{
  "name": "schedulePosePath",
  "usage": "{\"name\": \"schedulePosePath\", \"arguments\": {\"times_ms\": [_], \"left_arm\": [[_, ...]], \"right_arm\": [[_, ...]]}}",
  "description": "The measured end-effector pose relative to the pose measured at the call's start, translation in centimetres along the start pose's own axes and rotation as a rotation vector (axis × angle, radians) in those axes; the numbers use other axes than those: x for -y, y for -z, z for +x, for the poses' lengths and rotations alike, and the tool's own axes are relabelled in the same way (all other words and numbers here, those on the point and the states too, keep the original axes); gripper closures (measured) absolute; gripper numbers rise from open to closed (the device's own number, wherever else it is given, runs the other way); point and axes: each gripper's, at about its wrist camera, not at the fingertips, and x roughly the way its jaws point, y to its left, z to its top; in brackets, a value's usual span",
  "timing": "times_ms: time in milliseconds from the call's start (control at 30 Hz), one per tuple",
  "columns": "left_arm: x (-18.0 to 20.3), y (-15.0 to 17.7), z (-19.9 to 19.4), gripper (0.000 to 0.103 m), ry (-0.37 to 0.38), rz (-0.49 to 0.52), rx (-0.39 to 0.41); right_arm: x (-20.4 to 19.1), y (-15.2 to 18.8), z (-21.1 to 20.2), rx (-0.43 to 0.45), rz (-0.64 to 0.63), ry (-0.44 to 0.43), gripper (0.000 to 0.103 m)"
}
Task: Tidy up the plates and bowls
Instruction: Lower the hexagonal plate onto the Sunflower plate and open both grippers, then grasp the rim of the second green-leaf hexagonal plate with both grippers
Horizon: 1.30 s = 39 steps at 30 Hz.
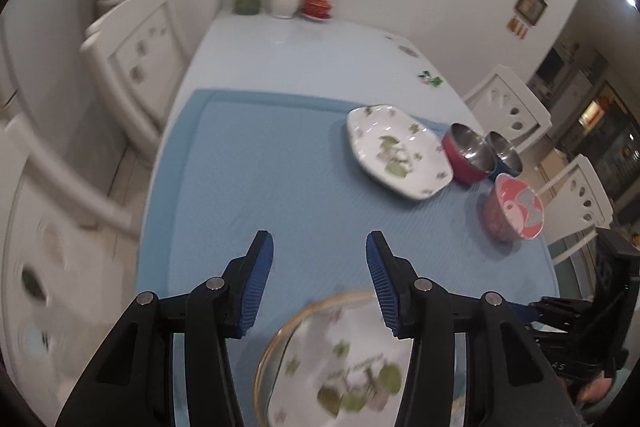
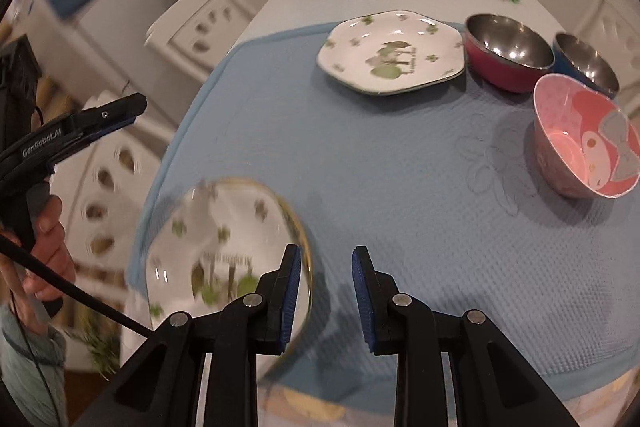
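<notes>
Blue mat (image 2: 400,167) carries a hexagonal plate (image 2: 394,53), three bowls (image 2: 508,53) and a round plate (image 2: 224,247) beside both empty, parted grippers (image 1: 320,267) (image 2: 326,287).

Blue mat (image 2: 380,163) ahead of right gripper (image 2: 326,299) lay bare to the hexagonal plate (image 2: 394,53). Gold-rimmed plate (image 2: 224,247) touched its left finger in view; pink bowl (image 2: 584,143) and steel bowls (image 2: 508,51) crowded far-right.

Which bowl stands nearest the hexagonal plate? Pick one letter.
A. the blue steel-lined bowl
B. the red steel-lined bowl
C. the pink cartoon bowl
B: the red bowl sits right beside the hexagonal plate, with the blue bowl beyond it and the pink bowl further forward on the mat.
</notes>
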Motion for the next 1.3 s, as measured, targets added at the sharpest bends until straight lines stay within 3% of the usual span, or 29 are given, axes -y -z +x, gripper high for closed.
{"name": "schedulePosePath", "arguments": {"times_ms": [67, 100, 167, 433, 700, 867, 967, 1033, 1133, 1200, 1233, 1300], "left_arm": [[0.6, -1.7, 1.4, 0.032, -0.001, 0.018, -0.011], [1.0, -2.9, 2.3, 0.031, -0.003, 0.033, -0.014], [1.7, -4.8, 4.0, 0.031, 0.01, 0.058, -0.035], [4.0, -11.1, 12.7, 0.031, 0.075, 0.128, -0.111], [3.7, -13.9, 21.7, 0.031, 0.106, 0.135, -0.22], [3.1, -15.8, 26.0, 0.031, 0.187, 0.09, -0.255], [4.0, -16.3, 28.3, 0.031, 0.23, 0.113, -0.291], [5.0, -16.5, 29.2, 0.033, 0.231, 0.156, -0.296], [6.3, -16.5, 29.5, 0.036, 0.251, 0.204, -0.284], [6.7, -16.5, 29.6, 0.055, 0.281, 0.219, -0.292], [7.0, -16.3, 29.5, 0.056, 0.297, 0.235, -0.301], [7.8, -15.8, 28.9, 0.056, 0.248, 0.294, -0.288]], "right_arm": [[0.8, -1.1, 0.1, 0.013, 0.057, -0.027, 0.07], [0.9, -1.4, 0.1, 0.023, 0.078, -0.034, 0.067], [1.9, -2.2, 0.1, 0.052, 0.117, -0.039, 0.048], [5.4, -6.3, 2.3, 0.112, 0.254, 0.015, 0.047], [9.2, -9.6, 6.7, 0.079, 0.423, -0.006, 0.047], [10.6, -11.1, 8.8, 0.07, 0.473, -0.011, 0.047], [11.2, -11.9, 9.9, 0.062, 0.491, -0.015, 0.047], [11.3, -12.6, 10.5, 0.059, 0.476, -0.005, 0.049], [11.2, -13.4, 10.8, 0.07, 0.442, 0.018, 0.065], [11.1, -13.8, 11.1, 0.071, 0.425, 0.017, 0.071], [11.0, -13.8, 11.2, 0.072, 0.416, 0.021, 0.077], [10.4, -14.3, 11.5, 0.053, 0.362, 0.062, 0.079]]}}
